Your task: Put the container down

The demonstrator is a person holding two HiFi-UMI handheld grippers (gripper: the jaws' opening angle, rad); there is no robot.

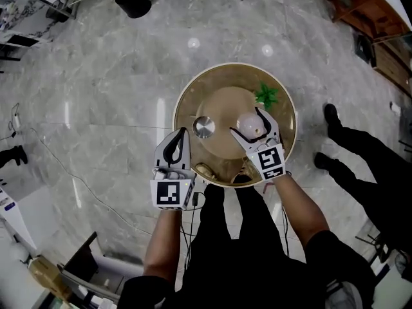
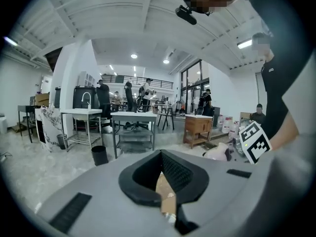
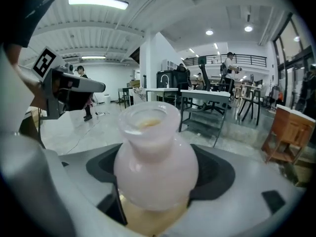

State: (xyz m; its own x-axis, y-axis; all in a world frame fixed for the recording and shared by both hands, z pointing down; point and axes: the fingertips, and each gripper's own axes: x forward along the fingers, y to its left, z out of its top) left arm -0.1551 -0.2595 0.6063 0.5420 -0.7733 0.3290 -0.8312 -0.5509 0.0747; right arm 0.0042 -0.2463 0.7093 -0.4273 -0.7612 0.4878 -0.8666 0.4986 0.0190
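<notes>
A pale pink round-bellied container (image 1: 246,128) with a wide neck is held between the fingers of my right gripper (image 1: 249,121), above the right half of a round wooden table (image 1: 187,102). In the right gripper view the container (image 3: 155,154) stands upright and fills the space between the jaws, which are shut on its belly. My left gripper (image 1: 181,134) is at the table's left front edge, shut, with nothing in it; its tips (image 2: 161,153) meet. A round silver lid (image 1: 204,127) lies on the table between the two grippers.
A green plant sprig (image 1: 266,96) sits at the table's back right. Small brassy items (image 1: 206,170) lie by the near rim. A person's legs in black (image 1: 360,156) stand to the right. A black bin (image 1: 133,0) and wooden furniture (image 1: 367,8) stand farther off.
</notes>
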